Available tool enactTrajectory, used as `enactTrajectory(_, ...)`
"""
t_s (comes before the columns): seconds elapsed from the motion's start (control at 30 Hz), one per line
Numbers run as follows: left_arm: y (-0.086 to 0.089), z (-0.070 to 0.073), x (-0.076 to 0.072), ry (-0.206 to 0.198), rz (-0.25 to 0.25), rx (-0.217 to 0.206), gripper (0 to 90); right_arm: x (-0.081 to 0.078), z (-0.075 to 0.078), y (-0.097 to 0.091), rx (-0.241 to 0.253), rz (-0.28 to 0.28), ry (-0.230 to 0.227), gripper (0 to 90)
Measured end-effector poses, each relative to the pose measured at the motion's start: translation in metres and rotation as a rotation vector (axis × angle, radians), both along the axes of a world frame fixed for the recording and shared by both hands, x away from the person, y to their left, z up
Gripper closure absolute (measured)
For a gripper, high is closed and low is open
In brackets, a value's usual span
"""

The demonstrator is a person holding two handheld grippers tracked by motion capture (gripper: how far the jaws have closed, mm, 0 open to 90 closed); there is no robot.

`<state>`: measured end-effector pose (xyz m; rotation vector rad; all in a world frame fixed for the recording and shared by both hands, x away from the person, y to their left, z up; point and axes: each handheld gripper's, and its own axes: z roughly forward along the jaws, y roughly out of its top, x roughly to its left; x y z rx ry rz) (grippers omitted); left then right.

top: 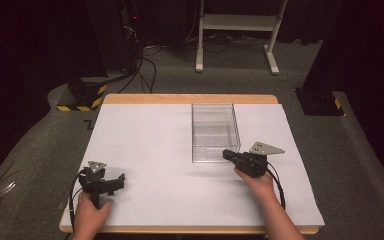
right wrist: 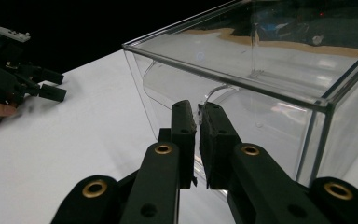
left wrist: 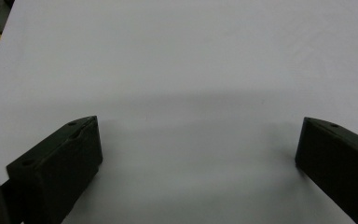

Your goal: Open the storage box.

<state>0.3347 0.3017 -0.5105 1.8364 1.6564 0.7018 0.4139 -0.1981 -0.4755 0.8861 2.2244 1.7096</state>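
A clear plastic box (top: 215, 132) with no lid stands right of the table's middle; nothing shows inside it. My right gripper (top: 226, 154) lies at the box's near right corner. In the right gripper view its jaws (right wrist: 196, 106) stand shut with only a thin slit between them, right against the box's (right wrist: 261, 70) near wall, and nothing shows between them. My left gripper (top: 102, 180) rests near the front left of the table. Its jaws (left wrist: 198, 140) are spread wide open over bare white surface. It appears again as the far gripper (right wrist: 37, 84) in the right gripper view.
A white mat (top: 150, 145) covers the wooden table (top: 190, 98). Beyond the far edge are a white frame's legs (top: 235, 40), dark equipment with cables (top: 130, 50) and yellow-black striped bases (top: 82, 100) on grey carpet.
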Motion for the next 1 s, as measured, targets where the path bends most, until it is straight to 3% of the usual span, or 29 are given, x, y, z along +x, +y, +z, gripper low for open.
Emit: enactTrajectory(1.0,0.0,0.0,0.0,0.001,0.0,0.0,0.6,-0.045,0.003,-0.006,-0.03,0.022,-0.007,86.2)
